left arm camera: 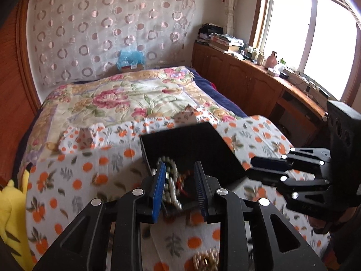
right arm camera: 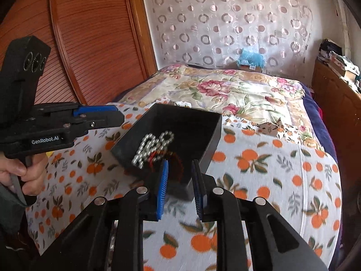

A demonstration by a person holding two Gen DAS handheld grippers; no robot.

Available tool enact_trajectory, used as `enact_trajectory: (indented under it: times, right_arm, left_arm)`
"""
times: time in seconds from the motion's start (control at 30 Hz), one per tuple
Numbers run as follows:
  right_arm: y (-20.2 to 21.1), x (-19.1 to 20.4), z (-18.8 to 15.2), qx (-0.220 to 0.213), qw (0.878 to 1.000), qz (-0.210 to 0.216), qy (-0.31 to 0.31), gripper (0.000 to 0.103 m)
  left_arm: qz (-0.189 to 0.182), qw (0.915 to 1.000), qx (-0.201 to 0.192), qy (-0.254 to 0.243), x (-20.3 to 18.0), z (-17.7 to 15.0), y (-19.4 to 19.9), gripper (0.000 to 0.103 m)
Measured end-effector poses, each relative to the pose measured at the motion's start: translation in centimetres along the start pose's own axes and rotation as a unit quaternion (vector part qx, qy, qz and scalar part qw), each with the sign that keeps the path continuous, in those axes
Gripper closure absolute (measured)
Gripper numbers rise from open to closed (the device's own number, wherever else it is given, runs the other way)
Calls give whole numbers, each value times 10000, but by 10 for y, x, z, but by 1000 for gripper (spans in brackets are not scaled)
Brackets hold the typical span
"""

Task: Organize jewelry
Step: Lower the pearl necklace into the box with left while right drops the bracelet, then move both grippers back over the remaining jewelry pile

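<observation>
A black open box sits on the orange-print cloth over the bed. It also shows in the left wrist view. Inside lie a silver bead string and a red-and-dark bead string. My left gripper hovers open just above the box's near edge, with the silver beads between its fingers. My right gripper is open at the box's near corner. A gold bead piece lies on the cloth close under the left gripper, partly hidden.
A floral quilt covers the far bed. A wooden cabinet with clutter runs under the window at right. A wooden wardrobe stands at left. A yellow plush toy sits at the left edge. A blue bag rests at the headboard.
</observation>
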State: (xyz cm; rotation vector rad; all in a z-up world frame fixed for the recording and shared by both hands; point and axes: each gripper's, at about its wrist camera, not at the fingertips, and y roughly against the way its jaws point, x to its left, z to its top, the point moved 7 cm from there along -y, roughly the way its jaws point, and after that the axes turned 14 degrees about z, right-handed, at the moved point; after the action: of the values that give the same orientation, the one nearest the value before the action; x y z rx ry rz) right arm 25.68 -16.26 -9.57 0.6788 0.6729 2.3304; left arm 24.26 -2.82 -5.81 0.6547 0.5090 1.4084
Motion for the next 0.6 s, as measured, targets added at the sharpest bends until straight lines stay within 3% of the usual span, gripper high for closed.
enact_trajectory:
  times: [0.27, 0.6]
  right_arm:
    - [17, 22, -49, 62, 10000, -35, -61, 80]
    - [35, 39, -104, -28, 9996, -199, -194, 80]
  left_arm:
    - [19, 9997, 197, 123, 2, -57, 19, 78]
    - [-86, 9999, 92, 54, -14, -108, 46, 77]
